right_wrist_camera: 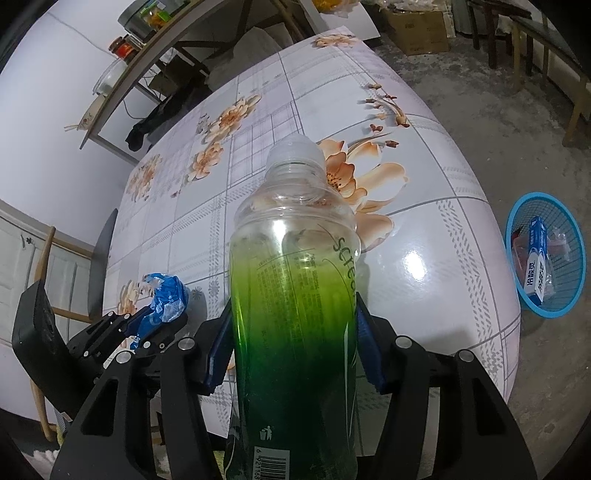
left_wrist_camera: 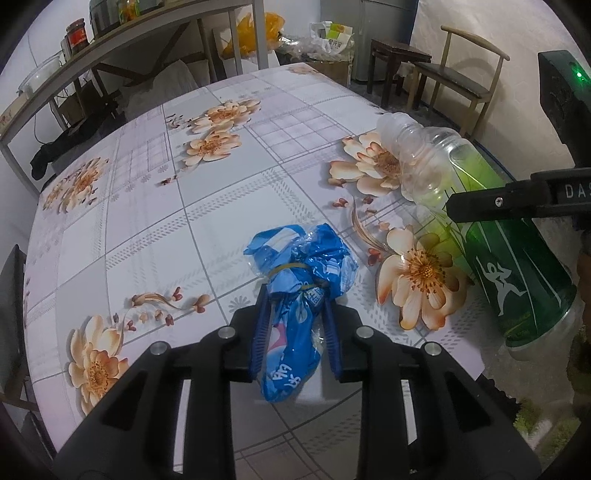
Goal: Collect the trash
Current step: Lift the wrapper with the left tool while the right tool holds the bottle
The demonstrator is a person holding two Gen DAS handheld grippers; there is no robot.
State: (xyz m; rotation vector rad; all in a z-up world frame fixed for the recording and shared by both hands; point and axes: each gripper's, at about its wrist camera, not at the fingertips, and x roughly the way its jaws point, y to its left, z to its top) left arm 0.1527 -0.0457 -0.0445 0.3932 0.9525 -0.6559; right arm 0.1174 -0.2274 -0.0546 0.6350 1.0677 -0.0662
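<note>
A crumpled blue plastic wrapper (left_wrist_camera: 295, 325), tied with a rubber band, sits between the blue pads of my left gripper (left_wrist_camera: 295, 295), which is shut on it just above the flowered tablecloth (left_wrist_camera: 207, 206). My right gripper (right_wrist_camera: 293, 310) is shut on a clear plastic bottle (right_wrist_camera: 295, 258) with green liquid and a white cap, held tilted over the table's near right part. In the left wrist view the same bottle (left_wrist_camera: 491, 229) lies at the right with a black finger (left_wrist_camera: 498, 201) across it. The right wrist view shows the left gripper (right_wrist_camera: 155, 321) and the wrapper (right_wrist_camera: 166, 295) at lower left.
A blue mesh basket (right_wrist_camera: 546, 313) stands on the concrete floor right of the table, with a toothpaste box (right_wrist_camera: 535, 262) in it. A shelf with jars (left_wrist_camera: 77, 35) runs along the far left. A wooden chair (left_wrist_camera: 461, 74), a stool (left_wrist_camera: 399, 51) and bags stand behind the table.
</note>
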